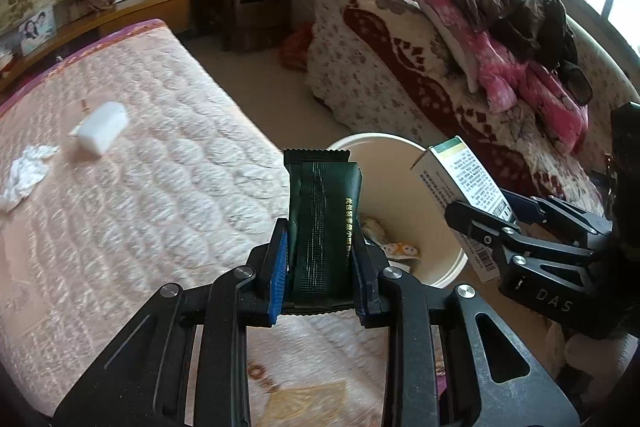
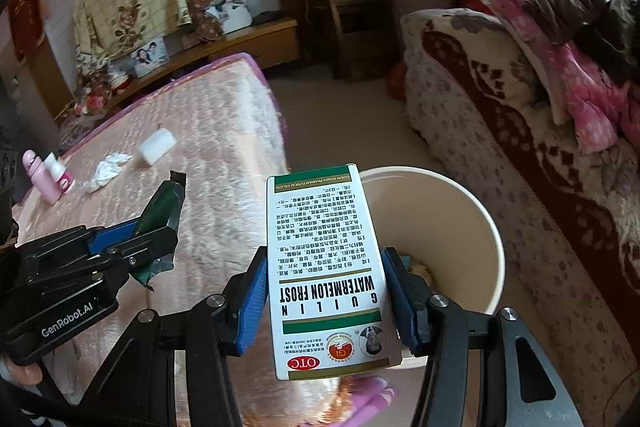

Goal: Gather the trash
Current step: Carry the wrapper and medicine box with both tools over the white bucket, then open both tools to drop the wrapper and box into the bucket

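Note:
My left gripper (image 1: 320, 259) is shut on a dark green wrapper (image 1: 322, 223), held upright at the bed's edge beside a cream bin (image 1: 404, 179). My right gripper (image 2: 326, 301) is shut on a white medicine box (image 2: 326, 267) printed "Watermelon Frost", held over the near rim of the bin (image 2: 472, 227). The bin holds some scraps. The right gripper (image 1: 496, 223) with the box (image 1: 464, 187) shows in the left wrist view; the left gripper (image 2: 136, 239) with the wrapper (image 2: 164, 205) shows in the right wrist view.
On the pink quilted bed (image 1: 140, 187) lie a crumpled tissue (image 1: 26, 175) and a white roll-shaped item (image 1: 102, 127). Two small bottles (image 2: 50, 175) stand at the bed's far side. A sofa piled with clothes (image 1: 460, 67) is behind the bin.

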The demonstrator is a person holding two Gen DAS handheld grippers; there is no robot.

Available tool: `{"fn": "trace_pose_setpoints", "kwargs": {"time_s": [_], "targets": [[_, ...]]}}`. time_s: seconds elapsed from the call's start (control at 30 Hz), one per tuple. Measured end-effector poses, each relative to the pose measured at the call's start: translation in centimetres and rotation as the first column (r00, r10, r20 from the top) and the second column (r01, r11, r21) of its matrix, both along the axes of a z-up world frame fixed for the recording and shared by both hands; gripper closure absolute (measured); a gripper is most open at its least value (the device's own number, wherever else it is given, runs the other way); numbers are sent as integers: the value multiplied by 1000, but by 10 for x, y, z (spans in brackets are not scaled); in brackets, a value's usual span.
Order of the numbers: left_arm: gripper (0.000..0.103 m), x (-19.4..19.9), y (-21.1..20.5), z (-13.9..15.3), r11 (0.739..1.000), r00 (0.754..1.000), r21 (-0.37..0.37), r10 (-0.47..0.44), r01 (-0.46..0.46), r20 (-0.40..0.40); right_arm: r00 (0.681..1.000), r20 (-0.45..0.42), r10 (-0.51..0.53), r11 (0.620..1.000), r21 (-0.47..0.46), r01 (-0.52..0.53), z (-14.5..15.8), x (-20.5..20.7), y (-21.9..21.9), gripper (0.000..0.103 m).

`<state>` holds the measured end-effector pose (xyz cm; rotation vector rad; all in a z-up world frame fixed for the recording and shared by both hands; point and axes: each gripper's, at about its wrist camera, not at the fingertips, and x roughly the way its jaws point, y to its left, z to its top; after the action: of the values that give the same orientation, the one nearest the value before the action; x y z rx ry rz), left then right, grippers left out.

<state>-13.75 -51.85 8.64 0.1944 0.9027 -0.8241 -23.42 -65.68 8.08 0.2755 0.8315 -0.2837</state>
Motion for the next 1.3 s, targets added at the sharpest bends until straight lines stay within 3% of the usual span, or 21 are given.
{"fn": "trace_pose_setpoints", "kwargs": {"time_s": [0.8, 0.87, 1.0, 1.3], "targets": [[77, -3, -53, -16, 997, 995, -17, -76, 75, -69, 994, -36, -108, 993, 36, 109, -24, -13, -54, 50], [76, -2, -53, -17, 996, 993, -29, -85, 83, -80, 992, -40, -117, 992, 33, 119, -25, -13, -57, 50], [63, -1, -53, -19, 995, 992, -32, -94, 92, -86, 989, -49, -141, 990, 10, 141, -26, -12, -61, 48], [59, 1, -44, -23, 994, 986, -59, -101, 93, -133, 985, -72, -155, 986, 56, 159, -37, -15, -65, 48]]}}
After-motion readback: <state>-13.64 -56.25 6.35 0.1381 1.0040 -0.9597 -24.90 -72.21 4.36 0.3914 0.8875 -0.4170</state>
